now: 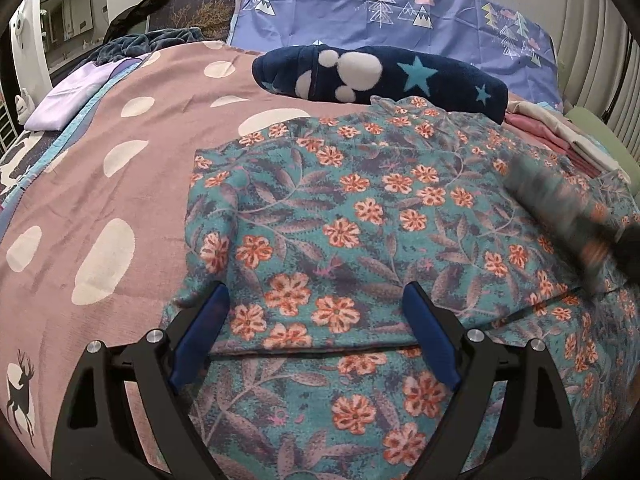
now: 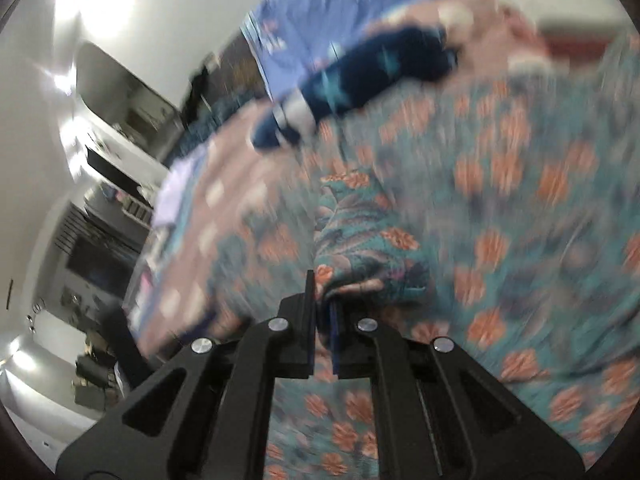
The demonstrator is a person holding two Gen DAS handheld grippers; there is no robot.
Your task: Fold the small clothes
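Observation:
A teal garment with orange flowers (image 1: 360, 220) lies spread on the bed, its near part folded over along a crease. My left gripper (image 1: 315, 295) hovers open over its near edge, the blue pads wide apart with nothing pinched between them. In the right wrist view my right gripper (image 2: 322, 296) is shut on a bunched fold of the same floral garment (image 2: 360, 240), which rises from the jaws. That view is smeared by motion. A dark blurred streak (image 1: 568, 220) crosses the garment's right side in the left wrist view.
A pink bedspread with white spots (image 1: 120, 180) covers the bed. A navy fleece with stars (image 1: 380, 76) lies behind the garment, before a blue tree-print pillow (image 1: 400, 4). Folded pink and cream clothes (image 1: 560, 136) are stacked at the right, and a lilac cloth (image 1: 68, 100) at the far left.

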